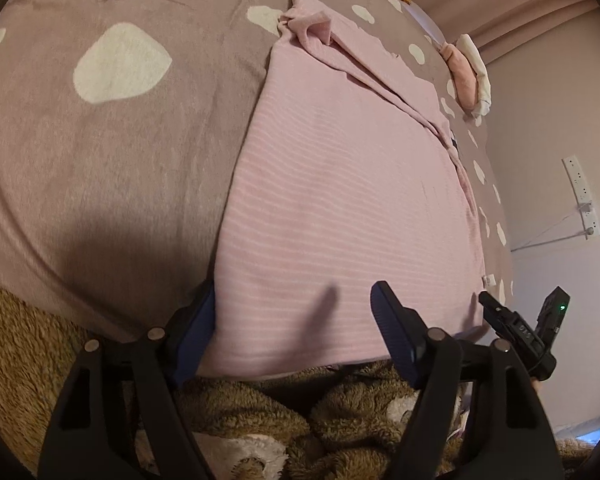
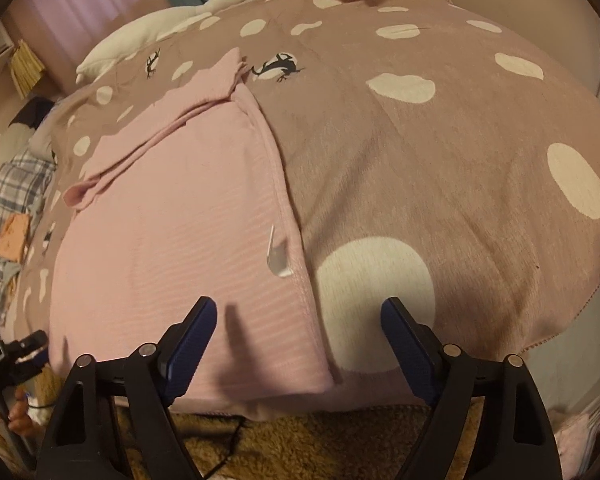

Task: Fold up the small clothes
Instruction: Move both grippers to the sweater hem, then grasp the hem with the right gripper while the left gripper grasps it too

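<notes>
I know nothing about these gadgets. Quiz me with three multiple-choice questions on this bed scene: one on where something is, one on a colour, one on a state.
1. Where does the goose lie?
A. At the far end of the bed
B. On the rug
C. On the garment

2. What colour is the garment?
A. Green
B. Pink
C. Black

3. How does the right gripper stand?
A. Shut on the garment
B. Holding the goose
C. Open, over the garment's near corner

Answers:
1. A: the goose lies beyond the garment, by the curtains.
2. B: the ribbed cloth is pale pink against the spotted blanket.
3. C: its jaws stand apart over the garment's edge, and neither pad presses on the cloth.
</notes>
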The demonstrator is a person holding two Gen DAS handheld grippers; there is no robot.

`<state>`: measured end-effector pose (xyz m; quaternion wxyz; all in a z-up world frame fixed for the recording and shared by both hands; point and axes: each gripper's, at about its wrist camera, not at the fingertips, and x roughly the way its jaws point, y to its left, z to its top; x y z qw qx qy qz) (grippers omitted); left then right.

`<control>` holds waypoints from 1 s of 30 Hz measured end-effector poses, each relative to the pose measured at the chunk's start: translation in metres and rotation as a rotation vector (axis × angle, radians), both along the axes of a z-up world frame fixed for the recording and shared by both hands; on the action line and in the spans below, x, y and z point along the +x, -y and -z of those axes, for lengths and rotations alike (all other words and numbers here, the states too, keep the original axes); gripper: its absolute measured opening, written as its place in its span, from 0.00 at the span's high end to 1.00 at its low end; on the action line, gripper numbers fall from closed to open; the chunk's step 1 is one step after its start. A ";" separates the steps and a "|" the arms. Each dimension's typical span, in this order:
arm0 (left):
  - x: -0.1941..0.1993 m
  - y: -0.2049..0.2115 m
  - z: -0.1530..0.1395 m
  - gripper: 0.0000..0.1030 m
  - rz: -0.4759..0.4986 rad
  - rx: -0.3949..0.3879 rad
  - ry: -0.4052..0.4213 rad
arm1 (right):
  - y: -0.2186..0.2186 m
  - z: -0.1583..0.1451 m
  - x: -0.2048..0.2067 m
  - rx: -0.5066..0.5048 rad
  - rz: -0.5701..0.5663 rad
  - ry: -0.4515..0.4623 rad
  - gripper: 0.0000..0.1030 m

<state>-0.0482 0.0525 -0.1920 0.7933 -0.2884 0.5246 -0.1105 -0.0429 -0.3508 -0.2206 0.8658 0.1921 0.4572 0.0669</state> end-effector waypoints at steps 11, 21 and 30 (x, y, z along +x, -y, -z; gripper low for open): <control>0.004 0.003 0.006 0.32 0.056 -0.140 -0.027 | -0.005 0.003 -0.006 -0.022 -0.037 -0.016 0.47; 0.006 0.002 0.009 0.90 0.012 -0.144 -0.033 | -0.019 0.004 -0.001 0.052 -0.093 -0.005 0.80; -0.002 -0.008 -0.015 0.92 -0.001 -0.208 0.065 | -0.015 -0.015 -0.006 0.116 -0.105 0.059 0.90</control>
